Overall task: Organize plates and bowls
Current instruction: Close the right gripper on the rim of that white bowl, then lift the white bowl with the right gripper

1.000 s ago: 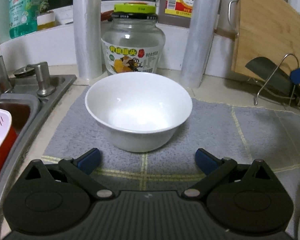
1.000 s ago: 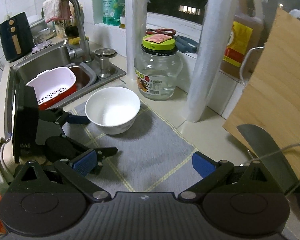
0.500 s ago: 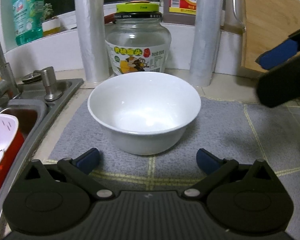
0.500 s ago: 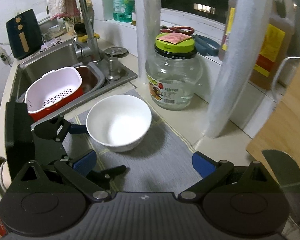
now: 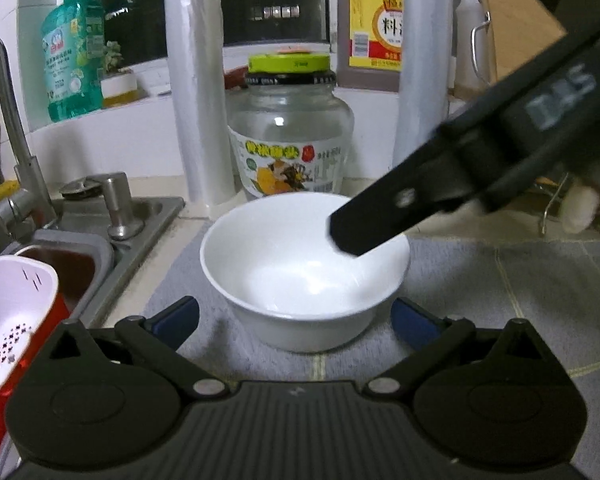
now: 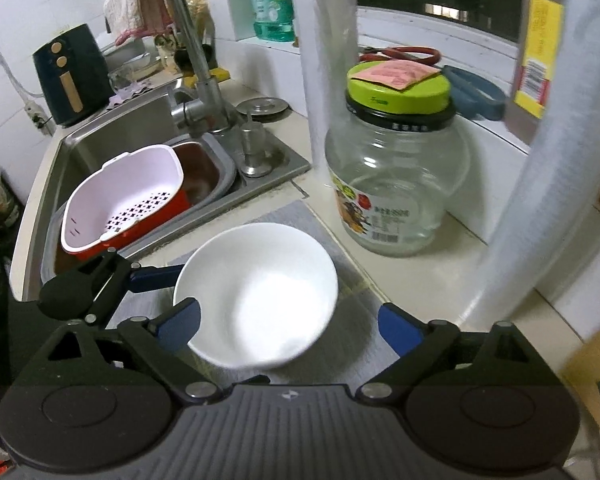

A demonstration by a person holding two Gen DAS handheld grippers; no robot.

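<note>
Where the bench (image 6: pixel 439 292) meets the tiled wall, a steel sink (image 6: pixel 112 148) takes up the left side, with its tap (image 6: pixel 188 40) rising behind. Inside the sink sits a pale colander (image 6: pixel 128 196) nested in a red tub (image 6: pixel 172 212). A grey mat (image 5: pixel 499 292) covers the bench beside the sink. Two tall film rolls (image 5: pixel 198 112) stand upright at the back, one on each side of a glass jar (image 5: pixel 292 136) with a green lid. A green soap bottle (image 5: pixel 74 48) and a brown sauce jug (image 5: pixel 369 28) stand on the ledge behind them.

On the mat, just in front of the jar, the white bowl (image 5: pixel 303 272) stands upright and empty. The left gripper (image 5: pixel 296 318) is low on the near side of the bowl, its fingers (image 5: pixel 176 320) spread wide with the bowl's base between the blue tips; they have just been closing a little, and the tips look apart from the bowl's wall. The right gripper (image 6: pixel 290 330) reaches over the bowl from the right, fingers (image 6: pixel 399 332) also wide and just closing somewhat; in its own view one blue tip overlaps the rim, though I cannot tell whether it touches. From the left camera, one dark finger of the right gripper (image 5: pixel 379 224) crosses above the bowl's far rim.
</note>
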